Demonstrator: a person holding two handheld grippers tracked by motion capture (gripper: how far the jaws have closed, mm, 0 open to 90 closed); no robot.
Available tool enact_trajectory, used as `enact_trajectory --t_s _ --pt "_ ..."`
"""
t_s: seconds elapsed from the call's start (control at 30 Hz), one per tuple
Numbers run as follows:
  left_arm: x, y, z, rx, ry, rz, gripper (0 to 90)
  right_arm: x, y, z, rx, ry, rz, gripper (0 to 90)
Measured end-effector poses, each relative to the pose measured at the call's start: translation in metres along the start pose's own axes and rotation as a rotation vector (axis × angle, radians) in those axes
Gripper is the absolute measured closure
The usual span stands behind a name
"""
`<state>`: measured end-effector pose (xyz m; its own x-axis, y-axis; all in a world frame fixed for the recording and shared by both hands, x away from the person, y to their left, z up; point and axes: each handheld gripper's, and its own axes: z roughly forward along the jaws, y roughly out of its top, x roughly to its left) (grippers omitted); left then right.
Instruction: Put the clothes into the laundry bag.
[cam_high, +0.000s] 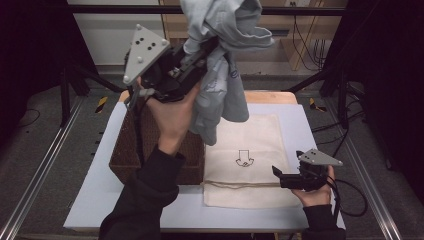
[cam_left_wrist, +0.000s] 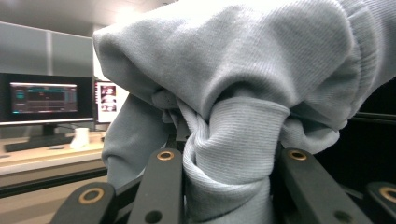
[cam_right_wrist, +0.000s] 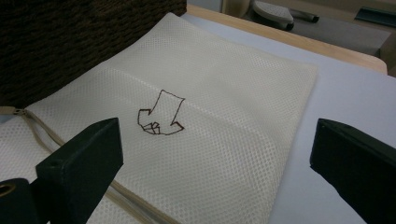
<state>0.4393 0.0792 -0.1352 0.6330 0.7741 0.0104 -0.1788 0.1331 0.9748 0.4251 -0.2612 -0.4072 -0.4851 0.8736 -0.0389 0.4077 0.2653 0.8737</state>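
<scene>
Left gripper (cam_high: 207, 50): you are holding it high above the wicker basket (cam_high: 125, 160), jaws clenched on a bunched fold of the grey garment (cam_high: 225, 55); in the left gripper view the cloth (cam_left_wrist: 233, 135) is bulging between both black jaws.
Grey garment: hanging from your left gripper, its loose end dangling beside the basket's far right corner, above the bag.
Right gripper (cam_high: 280, 176): you are resting it low, right of the basket, jaws released and standing wide, gripping nothing.
Mesh bag (cam_right_wrist: 224, 112): lying flat, touching the basket's right side, arrow mark (cam_right_wrist: 161, 114) facing up.
Table (cam_high: 90, 200): pale top, carrying the basket.
</scene>
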Motion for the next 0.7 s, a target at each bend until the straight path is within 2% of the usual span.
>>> enact_trajectory --t_s 0.4,0.43,0.47,0.5,0.7 --pt "-0.033 -0.023 0.03 0.038 -0.088 -0.023 70.4 -0.003 0.0 -0.002 -0.018 0.007 -0.007 3.6" --pt "-0.038 -0.034 0.035 0.054 -0.11 -0.033 70.3 -0.003 0.0 -0.002 -0.02 0.007 -0.008 3.5" --pt "-0.038 -0.034 0.035 0.054 -0.11 -0.033 70.3 -0.004 -0.001 -0.003 -0.021 0.003 -0.008 3.3" --pt "-0.043 -0.048 0.039 0.077 -0.125 -0.05 70.3 -0.005 -0.001 -0.004 -0.024 0.001 -0.012 3.2" --pt "-0.049 -0.104 0.054 0.19 -0.146 -0.084 70.2 -0.011 -0.002 -0.006 -0.029 -0.024 0.0 2.8"
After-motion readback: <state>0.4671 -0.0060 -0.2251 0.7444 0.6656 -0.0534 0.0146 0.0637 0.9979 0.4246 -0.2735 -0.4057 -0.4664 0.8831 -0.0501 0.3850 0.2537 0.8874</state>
